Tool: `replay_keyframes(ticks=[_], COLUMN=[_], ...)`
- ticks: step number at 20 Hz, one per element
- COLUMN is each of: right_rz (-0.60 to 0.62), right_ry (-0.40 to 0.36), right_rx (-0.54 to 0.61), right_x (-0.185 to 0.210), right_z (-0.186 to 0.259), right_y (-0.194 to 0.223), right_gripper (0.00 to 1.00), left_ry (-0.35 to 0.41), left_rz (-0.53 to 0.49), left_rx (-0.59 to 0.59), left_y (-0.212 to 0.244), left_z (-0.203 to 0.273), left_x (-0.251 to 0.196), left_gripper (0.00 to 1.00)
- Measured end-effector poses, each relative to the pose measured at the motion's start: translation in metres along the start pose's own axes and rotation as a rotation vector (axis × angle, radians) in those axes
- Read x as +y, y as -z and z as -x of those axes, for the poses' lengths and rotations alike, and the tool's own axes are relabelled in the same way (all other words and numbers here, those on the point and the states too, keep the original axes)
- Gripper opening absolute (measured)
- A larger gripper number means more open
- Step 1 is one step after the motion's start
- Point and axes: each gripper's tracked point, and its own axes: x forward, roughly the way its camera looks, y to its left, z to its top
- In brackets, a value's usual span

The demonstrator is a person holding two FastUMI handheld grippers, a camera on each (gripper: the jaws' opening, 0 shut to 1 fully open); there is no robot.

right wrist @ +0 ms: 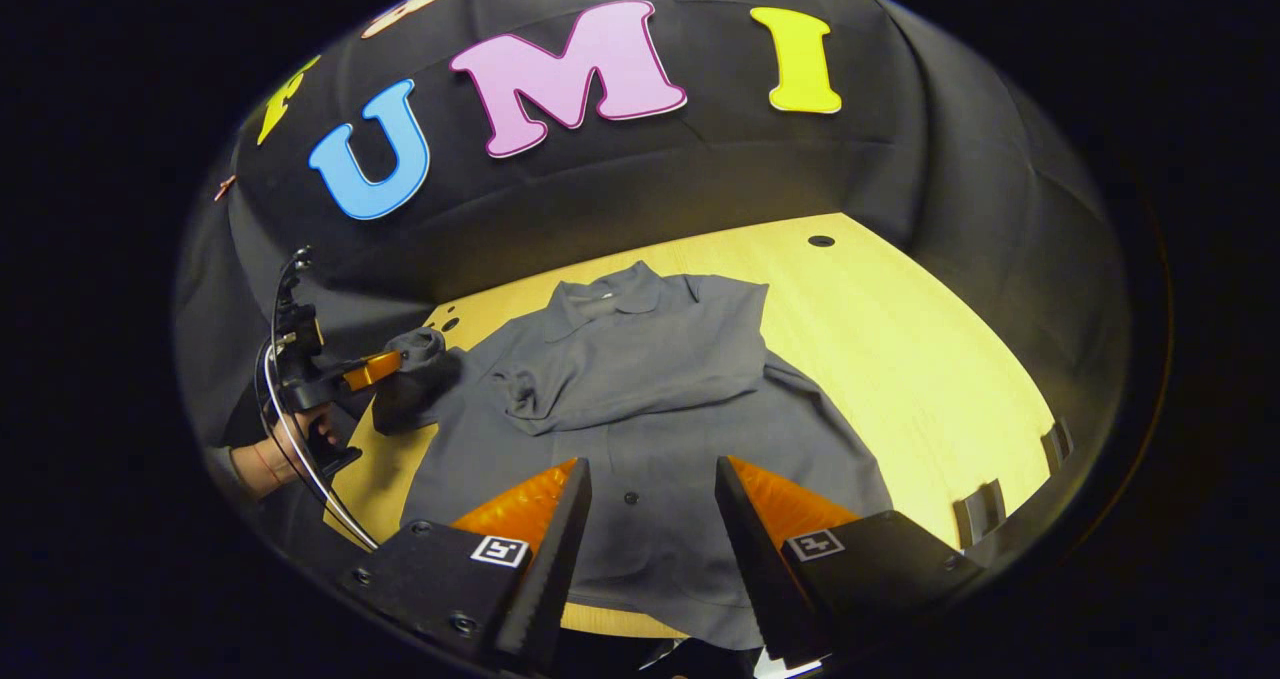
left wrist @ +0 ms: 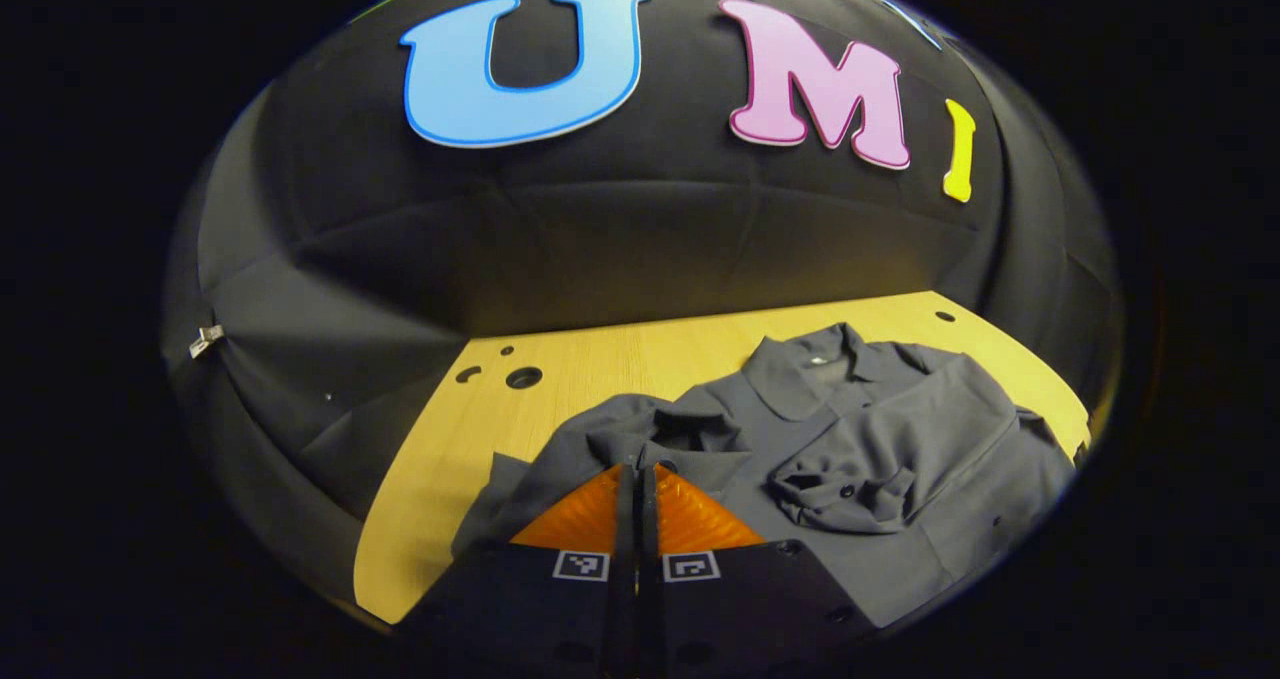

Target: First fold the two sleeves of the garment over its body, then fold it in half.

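Note:
A grey button shirt [left wrist: 900,429] lies face up on the wooden table [left wrist: 600,359], collar [left wrist: 810,359] towards the wall. One sleeve [left wrist: 850,489] is folded across the chest, its cuff bunched. My left gripper [left wrist: 637,469] is shut on the other sleeve [left wrist: 650,429], which rises off the table in a crumpled fold. In the right gripper view, that lifted sleeve [right wrist: 415,349] hangs from the left gripper [right wrist: 395,361] at the shirt's left side, with a hand [right wrist: 290,449] behind it. My right gripper [right wrist: 650,469] stands open above the shirt's lower front [right wrist: 650,429], holding nothing.
Round holes [left wrist: 523,377] mark the table's far left corner, and another hole [right wrist: 820,241] sits near the far right. Notches [right wrist: 985,509] cut the table's right edge. Bare wood [right wrist: 900,339] stretches to the right of the shirt. A cable [right wrist: 300,459] loops by the hand.

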Motion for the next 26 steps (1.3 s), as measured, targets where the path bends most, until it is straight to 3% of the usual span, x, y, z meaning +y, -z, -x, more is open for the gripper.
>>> replay_keyframes(ticks=[6, 14, 26], right_rz=[-0.002, -0.059, -0.144], right_ry=[-0.01, 0.021, 0.094], right_rx=[-0.032, -0.067, -0.093], right_x=[-0.023, -0.076, -0.153], right_z=[0.007, 0.017, 0.025], right_y=[-0.013, -0.027, -0.032], right_gripper=[0.78, 0.78, 0.78], left_ry=[-0.002, 0.074, 0.232], left_rz=[0.011, 0.003, 0.021], left_rx=[-0.073, -0.155, -0.125], left_y=[-0.055, -0.12, -0.136], left_z=[0.031, 0.047, 0.039], left_x=[-0.019, -0.098, -0.227], left_gripper=[0.05, 0.05, 0.05])
